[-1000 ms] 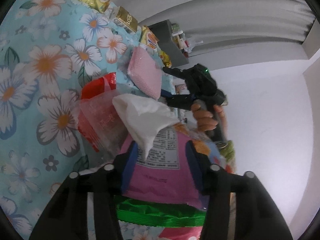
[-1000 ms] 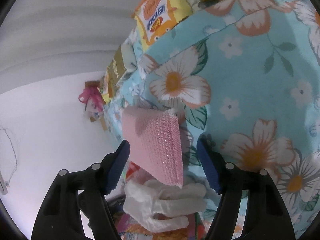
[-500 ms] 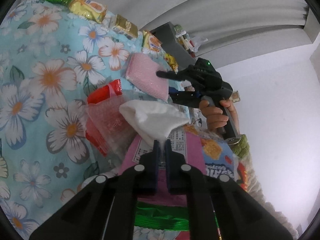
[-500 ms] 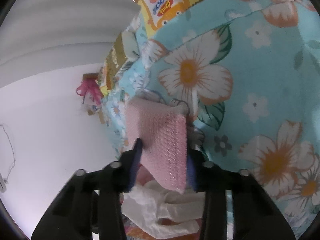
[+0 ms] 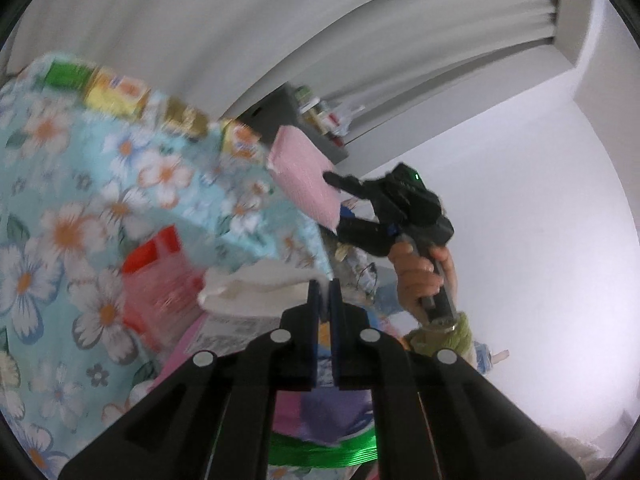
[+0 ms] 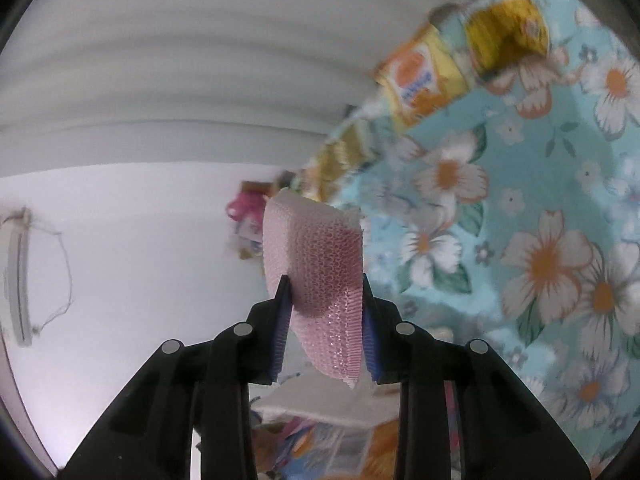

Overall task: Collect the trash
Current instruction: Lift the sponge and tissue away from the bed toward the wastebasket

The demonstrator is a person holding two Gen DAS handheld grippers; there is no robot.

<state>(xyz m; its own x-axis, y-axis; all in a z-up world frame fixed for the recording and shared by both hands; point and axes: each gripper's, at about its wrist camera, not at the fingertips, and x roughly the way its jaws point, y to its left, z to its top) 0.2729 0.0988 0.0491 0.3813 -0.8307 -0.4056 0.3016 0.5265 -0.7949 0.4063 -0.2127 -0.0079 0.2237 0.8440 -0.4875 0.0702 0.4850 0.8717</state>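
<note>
A room in a home.
A floral tablecloth point(image 5: 60, 208) carries snack packets point(image 6: 424, 76); pleated curtains point(image 5: 360, 20) hang behind it.

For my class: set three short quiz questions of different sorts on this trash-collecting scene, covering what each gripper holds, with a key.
1. True or false: the right gripper is empty.
2. Which does the left gripper pinch? A) white tissue B) green packet C) gold sachet
3. Fill in: the pink bubble-wrap piece is held clear of the ______ tablecloth.

Key
1. False; its pads press on the pink bubble-wrap piece as the jaws go on closing.
2. A
3. floral
</note>
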